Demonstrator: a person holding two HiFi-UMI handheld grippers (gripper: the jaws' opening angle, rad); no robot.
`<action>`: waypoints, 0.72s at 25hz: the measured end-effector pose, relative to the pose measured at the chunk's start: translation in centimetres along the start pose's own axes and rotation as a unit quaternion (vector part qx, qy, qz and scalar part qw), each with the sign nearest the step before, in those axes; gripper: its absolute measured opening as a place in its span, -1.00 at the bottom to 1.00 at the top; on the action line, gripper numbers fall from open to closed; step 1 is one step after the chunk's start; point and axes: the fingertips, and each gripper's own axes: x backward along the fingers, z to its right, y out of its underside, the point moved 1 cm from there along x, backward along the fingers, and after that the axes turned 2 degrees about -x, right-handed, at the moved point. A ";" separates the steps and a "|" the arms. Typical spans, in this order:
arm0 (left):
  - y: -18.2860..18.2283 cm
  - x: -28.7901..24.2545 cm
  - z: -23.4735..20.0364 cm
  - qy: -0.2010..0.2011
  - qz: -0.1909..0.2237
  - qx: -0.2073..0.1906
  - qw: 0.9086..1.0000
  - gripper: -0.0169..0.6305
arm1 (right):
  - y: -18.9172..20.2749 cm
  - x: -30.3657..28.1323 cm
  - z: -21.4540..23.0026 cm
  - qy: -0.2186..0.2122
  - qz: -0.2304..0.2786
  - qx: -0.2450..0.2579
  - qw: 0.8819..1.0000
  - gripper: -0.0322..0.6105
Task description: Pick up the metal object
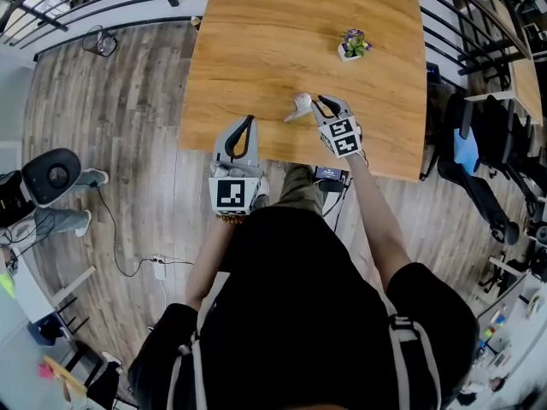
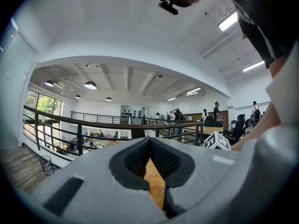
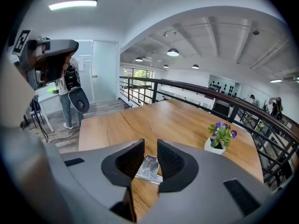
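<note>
The metal object [image 1: 301, 105] lies on the wooden table [image 1: 256, 49], near its front edge and just left of the right gripper [image 1: 329, 102]. From the head view it is only a small pale shape with a rounded end and a thinner part, too small to make out further. In the right gripper view it shows as a flat, shiny piece in the narrow gap between the jaws, which stand slightly apart. Its near end is cut off behind the dark pads [image 3: 130, 160], and whether either pad touches it cannot be told. The left gripper [image 1: 249, 122] reaches over the table's front edge, well apart from the object. In the left gripper view its jaws meet at the tips with nothing between them, and only a sliver of tabletop shows in the wedge below. A small potted plant [image 1: 352, 44] with purple flowers stands farther back on the table, to the right. The person's black-clad torso [image 1: 299, 314] fills the lower head view and hides the floor beneath it.
</note>
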 end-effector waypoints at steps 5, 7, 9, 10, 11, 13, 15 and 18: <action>0.2 -0.1 -0.1 -0.005 -0.004 -0.001 1.000 -0.91 | 1.4 -1.2 -0.1 -0.005 -0.022 0.001 1.000 -0.58; 0.4 0.0 -0.3 -0.009 -0.010 0.002 1.000 -0.91 | 2.1 -1.8 -0.1 -0.008 -0.031 -0.002 0.999 -0.55; 0.6 0.0 -0.4 -0.011 -0.012 0.002 1.000 -0.91 | 2.7 -2.4 -0.1 -0.010 -0.036 -0.011 0.999 -0.52; 0.7 0.0 -0.4 -0.011 -0.011 0.000 1.000 -0.91 | 3.0 -2.7 -0.1 -0.010 -0.039 -0.016 0.999 -0.50; 0.7 0.0 -0.4 -0.012 -0.011 -0.001 1.000 -0.91 | 3.2 -3.0 -0.1 -0.010 -0.042 -0.020 0.999 -0.49; 0.8 -0.1 -0.5 -0.014 -0.012 -0.001 1.000 -0.91 | 3.6 -3.6 -0.1 -0.012 -0.049 -0.022 0.999 -0.47; 0.9 -0.1 -0.6 -0.015 -0.014 -0.002 1.000 -0.91 | 3.8 -4.1 -0.2 -0.015 -0.053 -0.018 0.998 -0.43; 0.9 0.0 -0.7 -0.018 -0.017 -0.001 1.000 -0.91 | 3.9 -4.7 -0.4 -0.017 -0.057 -0.017 0.998 -0.33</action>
